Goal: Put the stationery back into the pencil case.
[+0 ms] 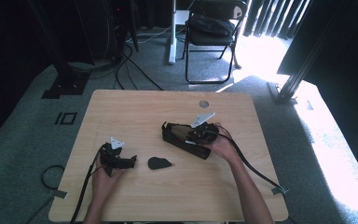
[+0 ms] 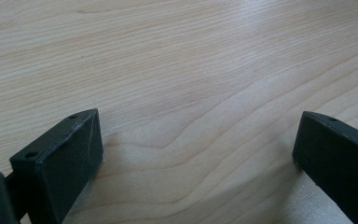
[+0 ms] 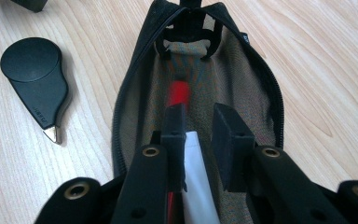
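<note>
Black fabric forms the open pencil case (image 3: 135, 93) that lies on the pale wooden desk (image 1: 135, 105), a little to the right of the middle in the high view, with its long axis running from about ten o'clock to four o'clock. The right tongs (image 3: 200, 121) reach inside its unzipped mouth; in the right gripper view the jaws stand a small way apart, and a white stick-shaped thing (image 3: 196, 186), perhaps a pen or a marker, lies between them beside a red pen (image 3: 179, 91). The pads do not seem to press on the white thing, so I judge that it is already laid in the case and let go, or nearly so. At about nine o'clock from the case, apart from it, a black drop-shaped tool with a small metal tip (image 3: 37, 81) rests on the desk; it looks like a small cutter or tape measure, I cannot tell which. The left tongs (image 1: 121, 161) rest low on the desk at about nine o'clock from this tool, with the jaws spread wide and nothing between them. So the packing seems partly done: two writing things are inside, the black tool is probably left to put in, and the zipper is not yet closed.
</note>
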A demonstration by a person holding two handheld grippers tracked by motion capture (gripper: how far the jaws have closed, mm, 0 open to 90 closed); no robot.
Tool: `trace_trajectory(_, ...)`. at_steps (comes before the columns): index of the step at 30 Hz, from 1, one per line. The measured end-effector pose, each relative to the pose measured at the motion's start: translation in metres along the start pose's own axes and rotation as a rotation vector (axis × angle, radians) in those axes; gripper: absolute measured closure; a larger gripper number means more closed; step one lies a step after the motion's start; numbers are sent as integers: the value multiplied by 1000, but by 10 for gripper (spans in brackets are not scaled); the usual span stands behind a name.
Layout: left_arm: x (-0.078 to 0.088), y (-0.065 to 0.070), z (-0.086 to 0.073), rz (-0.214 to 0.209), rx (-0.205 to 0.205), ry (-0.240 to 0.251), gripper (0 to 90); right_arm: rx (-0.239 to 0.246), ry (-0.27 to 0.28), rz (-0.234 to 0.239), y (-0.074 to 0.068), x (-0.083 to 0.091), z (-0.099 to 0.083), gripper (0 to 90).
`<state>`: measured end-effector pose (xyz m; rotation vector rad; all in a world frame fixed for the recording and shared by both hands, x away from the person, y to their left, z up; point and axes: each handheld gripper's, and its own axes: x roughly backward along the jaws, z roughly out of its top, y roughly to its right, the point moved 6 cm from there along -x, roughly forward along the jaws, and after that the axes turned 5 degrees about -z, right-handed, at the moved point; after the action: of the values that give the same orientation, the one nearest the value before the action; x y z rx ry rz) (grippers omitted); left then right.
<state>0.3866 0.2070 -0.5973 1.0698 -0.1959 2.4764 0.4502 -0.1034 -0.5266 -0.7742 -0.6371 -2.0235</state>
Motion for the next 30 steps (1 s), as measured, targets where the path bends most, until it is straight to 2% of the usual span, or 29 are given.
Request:
trace_trajectory(12, 0, 0, 0, 1, -2, 0, 19, 10, 63, -48, -5, 20, 9, 635)
trace_trajectory(22, 0, 0, 0, 1, 0, 3, 19, 40, 112, -44, -22, 36, 21, 587)
trace_trajectory(28, 0, 0, 0, -2, -1, 4, 19, 40, 103, -46, -30, 38, 19, 582)
trace_trajectory(30, 1, 2, 1, -5, -5, 15, 54, 49, 106, -43, -34, 39, 19, 581)
